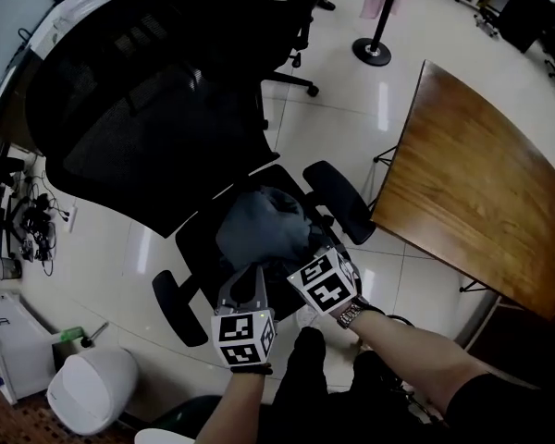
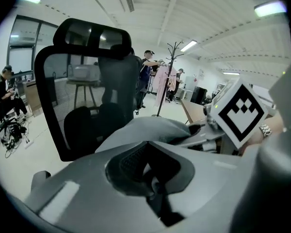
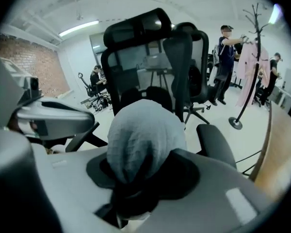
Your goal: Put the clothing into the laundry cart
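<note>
Your right tongs (image 3: 138, 178) are pinched narrow on the grey crinkly garment (image 1: 264, 225), a soft rounded lump bulging out ahead of their tips over the black chair seat (image 1: 196, 248). Your left tongs (image 2: 144, 143) are tips-together and empty, with the cloth just beyond and to their right.

Right tongs (image 1: 307, 248) grip the clothing (image 1: 259, 225); left tongs (image 1: 245, 274) closed.

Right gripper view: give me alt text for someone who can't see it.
The right gripper is shut on a bunched gray garment that fills the foreground. Behind it stand black office chairs, with a coat rack and people further back at right.
</note>
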